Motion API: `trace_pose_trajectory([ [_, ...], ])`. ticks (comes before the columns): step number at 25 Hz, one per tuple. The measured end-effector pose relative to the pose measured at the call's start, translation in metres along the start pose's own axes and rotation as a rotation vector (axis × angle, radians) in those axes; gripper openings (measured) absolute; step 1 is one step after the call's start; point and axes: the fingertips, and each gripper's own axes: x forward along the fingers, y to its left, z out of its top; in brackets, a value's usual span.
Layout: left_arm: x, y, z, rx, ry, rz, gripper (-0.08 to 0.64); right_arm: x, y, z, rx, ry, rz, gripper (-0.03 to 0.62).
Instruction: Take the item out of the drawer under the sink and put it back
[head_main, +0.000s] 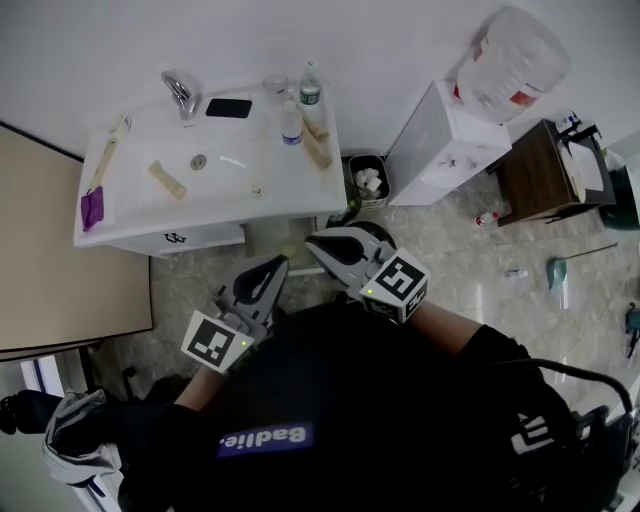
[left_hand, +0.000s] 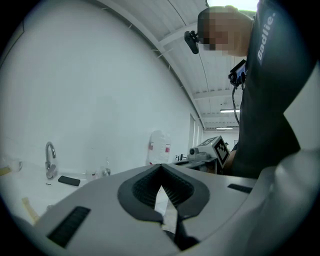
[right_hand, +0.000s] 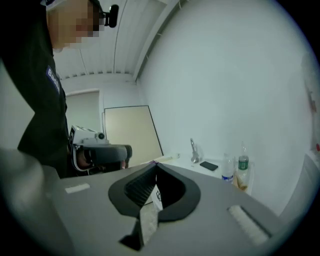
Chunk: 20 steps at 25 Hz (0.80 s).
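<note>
— Right gripper (head_main: 312, 243) and left gripper (head_main: 278, 262): jaws pressed together, empty, held by the chest. Why?
— Staging, likely: the drawer (head_main: 190, 238) ahead and below them looks closed, item unseen, presumably inside.

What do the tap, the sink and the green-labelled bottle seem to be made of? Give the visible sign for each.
Tap: likely chromed metal; bright grey shine.
Sink: probably glazed ceramic; smooth white with glossy highlights.
Bottle: apparently clear plastic; see-through body.
</note>
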Motion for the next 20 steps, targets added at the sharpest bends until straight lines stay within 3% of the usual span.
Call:
trace_pose_trajectory([
  [5,0.004,-0.005,0.001,0.006,0.012,-0.015,0.006,-0.016,0.018,0.037,-0.052,-0.104,0.035,0.002],
  [20,0.007,-0.016,-0.006,0.013,0.018,-0.028,0.006,-0.019,0.03,0.008,-0.059,-0.085,0.053,0.0],
])
